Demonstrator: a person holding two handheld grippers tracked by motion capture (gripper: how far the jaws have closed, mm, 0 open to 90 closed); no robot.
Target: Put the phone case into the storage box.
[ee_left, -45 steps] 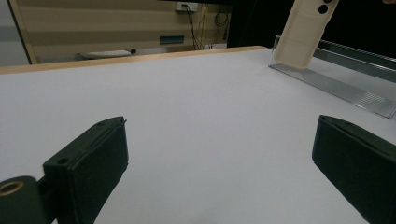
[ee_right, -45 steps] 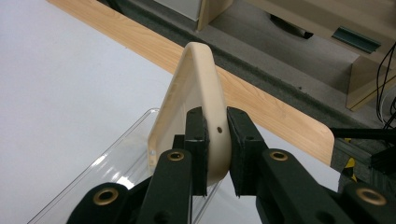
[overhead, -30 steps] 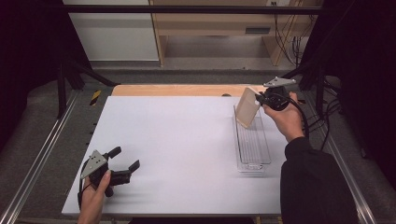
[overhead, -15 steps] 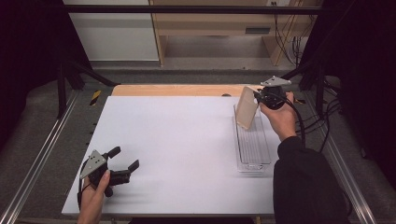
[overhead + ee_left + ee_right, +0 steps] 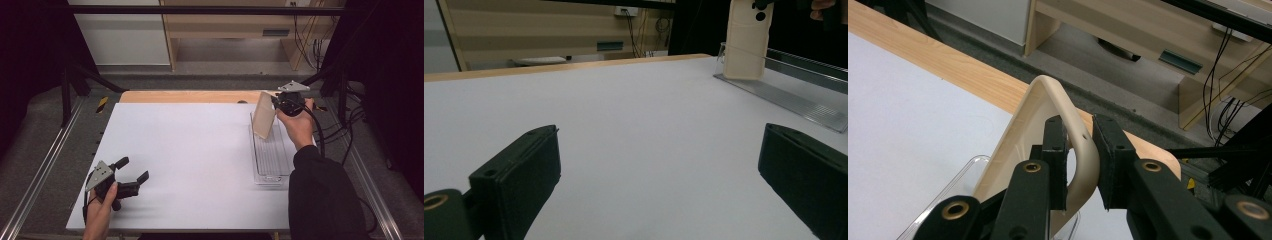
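A: Nearest us, we hold the left gripper (image 5: pixel 131 176) low over the white table (image 5: pixel 190 160), its jaws spread wide with nothing between them

B: And farther off, at the right?

A: There we have the right gripper (image 5: pixel 276 103) pinched on the upper edge of the beige lid (image 5: pixel 263 119); its pads (image 5: pixel 1055 165) sit on either side of the lid's rim. The lid stands tilted at the far end of the clear tray (image 5: pixel 272 162), its lower edge down in the tray. Beyond it runs the table's wooden edge (image 5: pixel 190 96)
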